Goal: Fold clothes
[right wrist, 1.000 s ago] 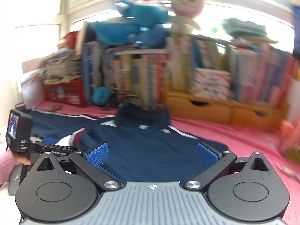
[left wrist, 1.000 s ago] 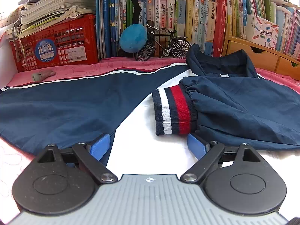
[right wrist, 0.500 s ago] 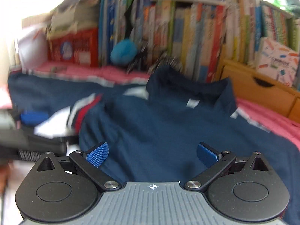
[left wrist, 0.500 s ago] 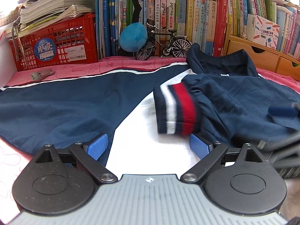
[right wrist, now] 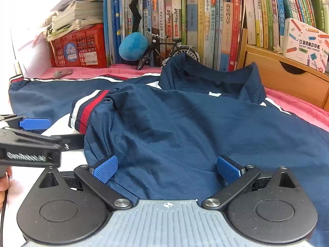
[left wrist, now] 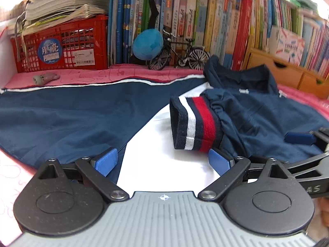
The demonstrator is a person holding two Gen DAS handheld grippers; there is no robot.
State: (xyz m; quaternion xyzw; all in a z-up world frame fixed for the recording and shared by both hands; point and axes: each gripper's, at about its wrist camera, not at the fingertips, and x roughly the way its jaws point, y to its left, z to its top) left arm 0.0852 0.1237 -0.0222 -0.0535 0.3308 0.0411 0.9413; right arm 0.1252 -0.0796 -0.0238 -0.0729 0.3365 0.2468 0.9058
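A navy and white jacket (right wrist: pixel 185 127) lies spread on a pink bedcover. One sleeve is folded across its white front, ending in a cuff (left wrist: pixel 195 123) striped navy, white and red, and this cuff (right wrist: pixel 86 111) also shows left of centre in the right wrist view. The other sleeve (left wrist: pixel 61 115) stretches out to the left. My left gripper (left wrist: pixel 162 161) is open, low over the white panel just short of the cuff. My right gripper (right wrist: pixel 166 168) is open above the folded navy sleeve, holding nothing. Each gripper shows at the edge of the other's view.
A row of books (right wrist: pixel 205 26) lines the back. In front stand a red crate (left wrist: pixel 61 45) with stacked papers, a blue plush ball (left wrist: pixel 147 44) and a model bicycle (left wrist: pixel 178 55). Wooden drawers (right wrist: pixel 287 78) sit at the right. A small grey toy (left wrist: pixel 45 77) lies on the pink bedcover (left wrist: pixel 102 75).
The right gripper has swung down from the room to hover over the folded sleeve, entering the left wrist view. The cuff shifted slightly. The left gripper has hardly moved.
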